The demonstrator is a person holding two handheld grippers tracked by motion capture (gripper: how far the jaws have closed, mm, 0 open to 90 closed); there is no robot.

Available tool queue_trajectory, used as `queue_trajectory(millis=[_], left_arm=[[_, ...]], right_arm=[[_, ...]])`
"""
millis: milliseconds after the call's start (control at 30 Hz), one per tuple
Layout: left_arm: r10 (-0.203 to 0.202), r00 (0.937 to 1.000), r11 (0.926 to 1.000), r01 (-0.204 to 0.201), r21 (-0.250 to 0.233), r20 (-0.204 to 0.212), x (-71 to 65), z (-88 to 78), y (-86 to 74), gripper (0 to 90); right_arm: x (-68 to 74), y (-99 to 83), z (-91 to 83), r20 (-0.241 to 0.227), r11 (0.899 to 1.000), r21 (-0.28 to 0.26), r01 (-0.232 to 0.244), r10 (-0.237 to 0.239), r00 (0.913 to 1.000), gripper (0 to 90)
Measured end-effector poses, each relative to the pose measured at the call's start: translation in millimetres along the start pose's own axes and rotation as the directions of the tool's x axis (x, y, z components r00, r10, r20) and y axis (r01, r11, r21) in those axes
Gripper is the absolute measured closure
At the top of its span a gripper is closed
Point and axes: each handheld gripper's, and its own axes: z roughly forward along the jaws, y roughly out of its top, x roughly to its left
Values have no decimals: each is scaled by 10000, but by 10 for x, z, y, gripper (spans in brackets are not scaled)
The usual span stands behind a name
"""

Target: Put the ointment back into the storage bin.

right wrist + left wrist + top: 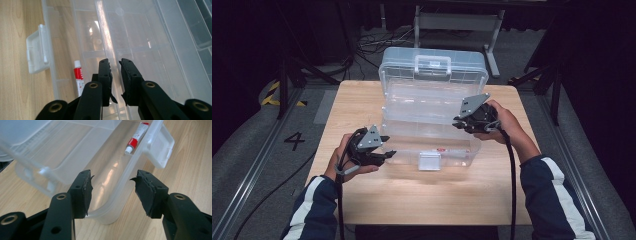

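Observation:
A clear plastic toolbox (432,107) stands open on the wooden table (412,200), its lid (434,65) leaning back. A red and white tube (136,137) (79,78) lies in the bottom compartment near the front wall. My left gripper (388,146) (112,182) is open at the box's front left corner (107,216). The rounded rim lies below the gap and the pads do not touch it. My right gripper (458,122) (114,65) is at the right side of the upper tray, with its jaws closed on a clear tray rim (106,42).
The white front latch (430,161) (160,147) (37,52) sticks out from the box's front wall. Bare wood lies in front of the box and to both sides. Cables, a metal frame and dark floor surround the table.

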Motion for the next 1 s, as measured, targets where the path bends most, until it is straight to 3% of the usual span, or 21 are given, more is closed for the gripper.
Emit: queue_trajectory(millis=[167,333,433,500,567,633,767,1000], left_arm=[[-457,9985,9988,451,-200,-290,115,-89,-76,545],[-974,9913,9947,941,-404,-890,281,-120,-134,620],[-1675,9810,9837,1598,-819,-979,437,-121,-183,692],[-2169,9708,9730,2064,-1033,-1029,552,-96,-194,737],[-2261,9676,9707,2142,-1089,-1120,598,-92,-189,787],[-2578,9604,9578,2396,-1589,-1056,709,-89,-155,863],[-2743,9559,9462,2489,-2070,-1045,822,-102,-38,900],[-2735,9560,9365,2396,-2559,-1060,910,-105,226,900]], right_arm=[[5,0,3,52,10000,-24,13,-13,10000,791],[15,-1,4,71,10000,-24,3,-3,10000,789],[22,-11,2,82,10000,-58,-20,21,10000,788],[24,-13,2,83,10000,-48,-20,21,10000,788],[25,-12,4,60,10000,-39,-13,14,10000,788],[32,-6,6,54,10000,-12,-1,1,10000,787],[43,-5,9,128,10000,-6,29,-29,9999,785],[64,-16,10,125,10000,-28,37,-37,9999,785]])
